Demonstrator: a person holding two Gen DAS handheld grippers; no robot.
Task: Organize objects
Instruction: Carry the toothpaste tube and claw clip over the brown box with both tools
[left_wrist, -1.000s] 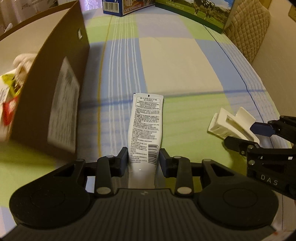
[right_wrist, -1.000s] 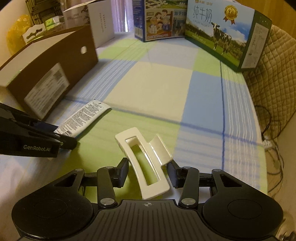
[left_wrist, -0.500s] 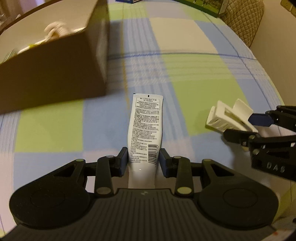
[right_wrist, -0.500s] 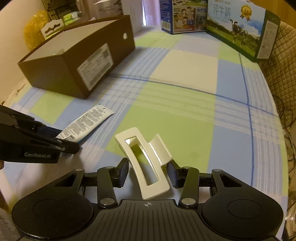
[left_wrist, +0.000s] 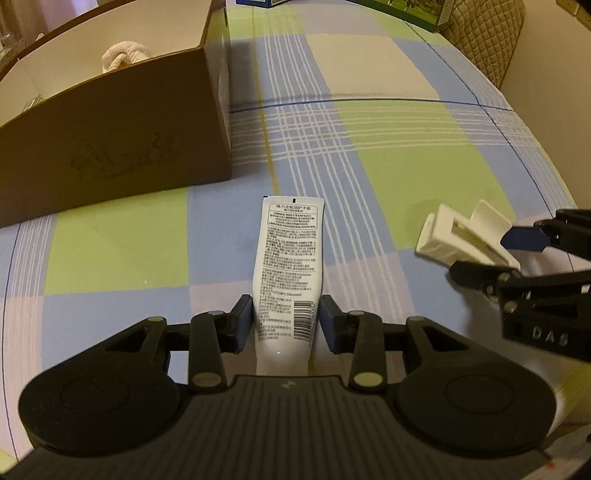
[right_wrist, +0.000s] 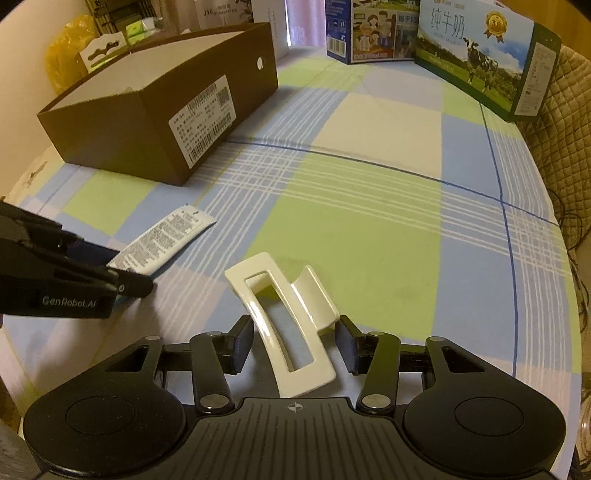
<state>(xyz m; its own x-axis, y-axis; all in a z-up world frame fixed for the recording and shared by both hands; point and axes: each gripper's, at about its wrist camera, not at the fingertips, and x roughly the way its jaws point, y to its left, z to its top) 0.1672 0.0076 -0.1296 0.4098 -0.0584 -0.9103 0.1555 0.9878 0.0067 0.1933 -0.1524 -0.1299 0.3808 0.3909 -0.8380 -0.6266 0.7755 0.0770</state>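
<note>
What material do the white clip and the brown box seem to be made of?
The hair clip looks like hard glossy plastic: it shows smooth moulded edges and bright highlights. The brown box looks like matte cardboard: thin flat walls, a pale inner side and a stuck paper label.

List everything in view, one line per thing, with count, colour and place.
tube: 1, white with black print, between the left gripper's fingers
hair claw clip: 1, cream white, between the right gripper's fingers
cardboard box: 1, brown, open, far left on the cloth
towel: 1, cream, inside the box
milk cartons: 2, blue and green, far edge
tablecloth: 1, green, blue and cream checks
left gripper: 1, black, shut on tube
right gripper: 1, black, shut on hair claw clip
</note>
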